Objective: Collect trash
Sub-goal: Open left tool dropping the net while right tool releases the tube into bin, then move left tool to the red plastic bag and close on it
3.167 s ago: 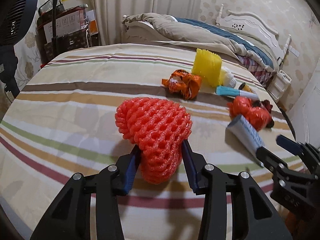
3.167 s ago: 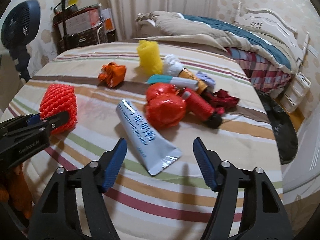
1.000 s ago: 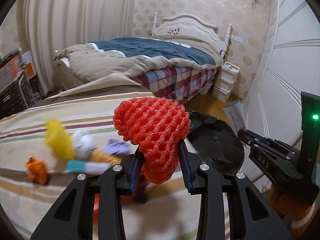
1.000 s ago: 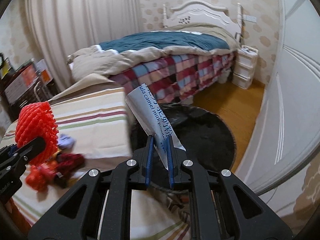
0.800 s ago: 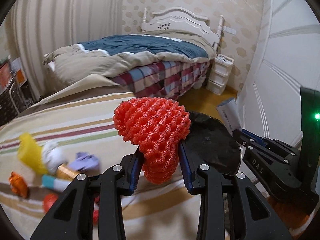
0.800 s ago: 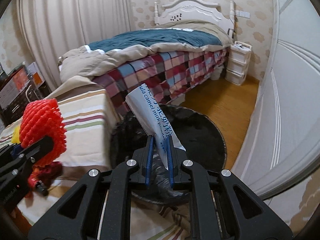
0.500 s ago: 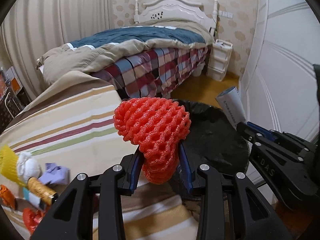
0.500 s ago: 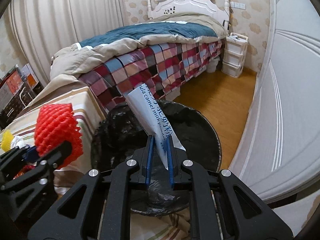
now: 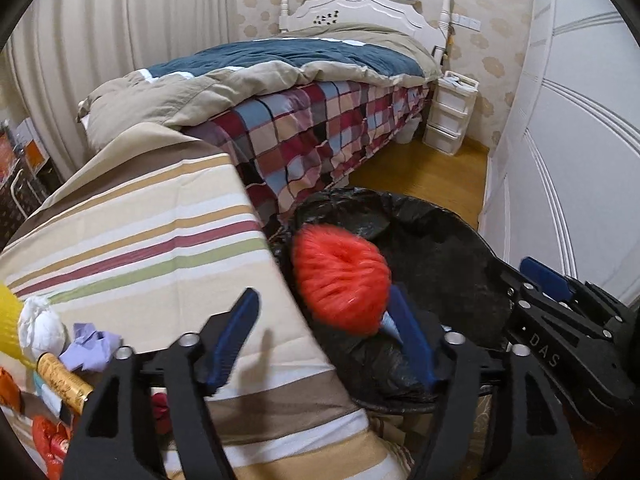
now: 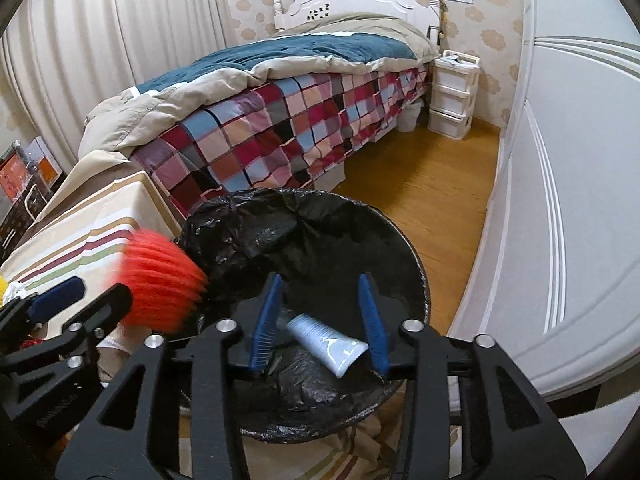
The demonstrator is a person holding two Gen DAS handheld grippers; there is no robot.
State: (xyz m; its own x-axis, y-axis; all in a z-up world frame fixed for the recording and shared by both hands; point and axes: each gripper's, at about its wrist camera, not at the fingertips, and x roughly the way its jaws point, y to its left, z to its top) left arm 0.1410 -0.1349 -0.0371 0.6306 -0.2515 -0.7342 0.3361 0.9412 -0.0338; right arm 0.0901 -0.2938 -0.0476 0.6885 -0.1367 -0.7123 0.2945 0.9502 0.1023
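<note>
Since the earlier frames, both my tongs have travelled from the striped table to the bin, and their jaws have just been opening: the items clamped half a second ago are now released.

My left tongs (image 9: pixel 324 344) stand wide apart with nothing pressed between the pads. The red foam net (image 9: pixel 340 280) is motion-blurred at 12 o'clock from them, beyond the tips and over the black bin liner (image 9: pixel 440 248); I judge it to be dropping, since nothing supports it. The opening was made here so the net clears the table edge (image 9: pixel 256 216) and lands inside the liner.

My right tongs (image 10: pixel 320 320) are likewise parted and grasp nothing. The white tube (image 10: pixel 328 340) lies free between the jaws, touching neither pad, its crimped end toward 4 o'clock, down against the liner (image 10: pixel 320 232). The tongs point steeply down over the bin mouth so the release falls straight in.

Remaining trash sits on the table at 8 o'clock of the left view: a white wad (image 9: pixel 40 328), a purple scrap (image 9: pixel 92 348), a gold-coloured tube (image 9: pixel 64 380) and red wrappers (image 9: pixel 48 440).

Limits of observation: the net's mesh is smeared, so its exact position relative to the rim cannot be fixed. The bin's near wall is hidden behind both tongs. The yellow item (image 9: pixel 6 312) is cut off by the lens edge.
</note>
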